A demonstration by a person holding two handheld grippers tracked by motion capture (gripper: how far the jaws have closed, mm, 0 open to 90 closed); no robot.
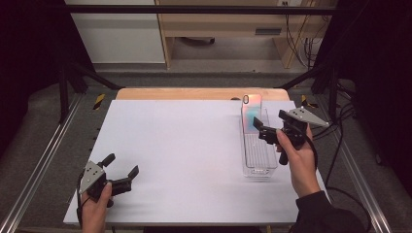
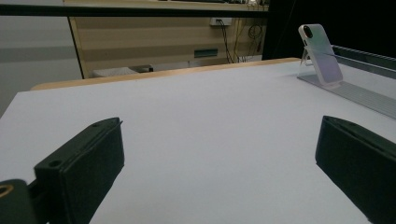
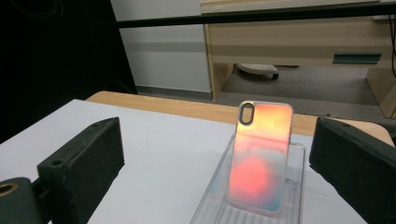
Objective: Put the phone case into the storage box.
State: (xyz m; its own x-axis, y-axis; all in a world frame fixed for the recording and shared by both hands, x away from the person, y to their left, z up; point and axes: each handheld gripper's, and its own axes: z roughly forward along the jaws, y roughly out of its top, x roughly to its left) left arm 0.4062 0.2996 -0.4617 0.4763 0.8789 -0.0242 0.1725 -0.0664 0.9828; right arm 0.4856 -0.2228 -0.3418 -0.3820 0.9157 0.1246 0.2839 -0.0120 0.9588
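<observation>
At the near left corner of the white surface (image 1: 184, 155), the left hand-held gripper (image 1: 121, 171) rests low with its jaws spread wide and nothing between them; the left gripper view shows bare surface in the gap. Farther in on the right side, the right hand-held gripper (image 1: 266, 125) hangs above the near half of a clear plastic tray (image 1: 257, 162), jaws also wide apart and empty, aimed toward the far edge. The tray is a narrow trough whose long axis runs from near to far, roughly parallel to the right edge of the surface. At its far end stands a phone case (image 1: 251, 112), upright on its short bottom edge and leaning back slightly, so its long axis points up and a little away. In the right gripper view the phone case (image 3: 260, 156) shows an iridescent orange-pink face toward the gripper, with the camera cutout at its top left corner, and it sits between the two jaws but well beyond them. Beyond the tray runs the wooden far edge (image 1: 194, 93) of the table.
</observation>
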